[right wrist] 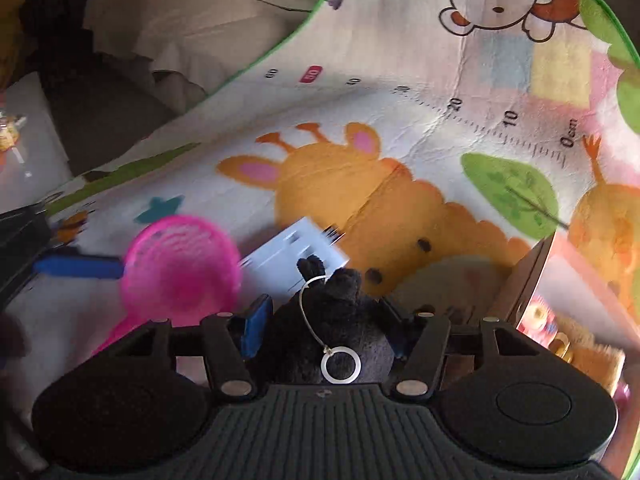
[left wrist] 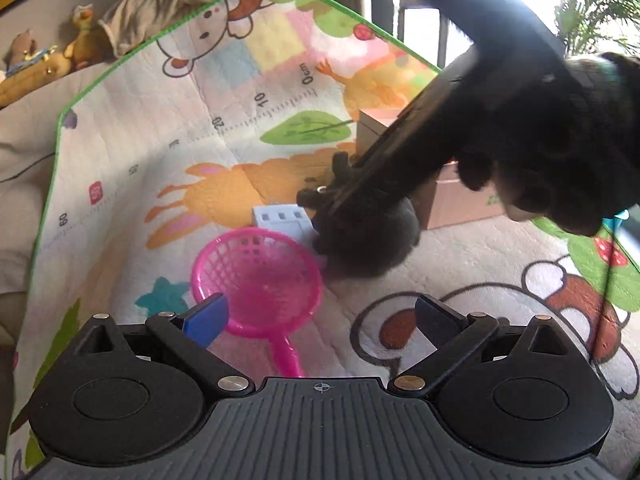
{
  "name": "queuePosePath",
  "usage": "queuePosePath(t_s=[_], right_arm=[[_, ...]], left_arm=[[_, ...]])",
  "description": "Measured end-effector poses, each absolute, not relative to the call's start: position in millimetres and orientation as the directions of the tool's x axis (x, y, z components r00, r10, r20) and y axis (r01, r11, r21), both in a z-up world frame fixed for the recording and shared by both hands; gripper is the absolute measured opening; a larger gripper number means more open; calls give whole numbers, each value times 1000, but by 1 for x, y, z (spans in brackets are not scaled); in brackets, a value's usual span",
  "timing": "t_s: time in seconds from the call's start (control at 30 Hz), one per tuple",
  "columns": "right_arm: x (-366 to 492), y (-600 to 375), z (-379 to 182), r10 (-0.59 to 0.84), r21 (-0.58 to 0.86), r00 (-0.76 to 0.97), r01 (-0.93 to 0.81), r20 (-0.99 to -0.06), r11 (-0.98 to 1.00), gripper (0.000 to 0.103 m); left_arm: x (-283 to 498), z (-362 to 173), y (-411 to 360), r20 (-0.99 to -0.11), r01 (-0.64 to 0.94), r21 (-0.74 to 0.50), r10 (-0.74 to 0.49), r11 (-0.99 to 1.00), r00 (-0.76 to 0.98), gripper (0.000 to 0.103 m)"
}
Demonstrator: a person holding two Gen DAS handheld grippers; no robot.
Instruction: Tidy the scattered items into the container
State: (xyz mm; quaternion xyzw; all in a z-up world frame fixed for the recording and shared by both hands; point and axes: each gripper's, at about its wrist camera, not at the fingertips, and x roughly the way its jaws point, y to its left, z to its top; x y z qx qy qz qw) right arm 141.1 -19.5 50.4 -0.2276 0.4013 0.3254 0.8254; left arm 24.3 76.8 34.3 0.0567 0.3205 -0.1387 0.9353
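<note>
Right tool (right wrist: 326, 320) is clamped on a dark fuzzy plush toy (right wrist: 340, 320) w/ a white cord and ring, held just above the colourful cartoon-print play mat (right wrist: 400, 120), right beside the open brown cardboard box (right wrist: 528, 280). Left tool (left wrist: 320, 316) has its jaws spread wide w/ nothing in them, hovering over the handle end of the pink plastic mesh scoop (left wrist: 256, 276). A white rectangular block toy (left wrist: 282, 220) lies on the mat between scoop & box, touching the scoop's rim.
</note>
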Motion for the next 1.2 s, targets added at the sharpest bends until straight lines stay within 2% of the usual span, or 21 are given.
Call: queuePosePath(t_s=[0.27,0.43,0.63,0.8,0.9,1.0,1.2], right_arm=[[92,-71,58,426,-16,476,-681,-770,732,61],[75,-103,55,452,51,487,-637,-747,769,68],[62,-117,49,488,126,494,-598,-720,791,68],[60,-121,58,594,276,519,-563,-615,779,67],[49,-134,64,566,243,600,-535,-565,809,68],[35,-151,62,459,133,710,-466,-534,875,73],[25,-174,41,424,114,683,-451,-594,885,74]], left_arm=[[9,27,56,-642,367,39,-258,930,722,102],[3,23,40,-659,408,71,-265,910,704,102],[1,20,29,-668,387,80,-239,919,705,102],[-5,26,29,-658,367,65,-237,928,715,102],[-10,30,32,-643,351,59,-233,934,729,102],[-10,30,33,-647,330,76,-205,941,734,102],[-2,27,32,-651,287,132,-135,949,747,102]])
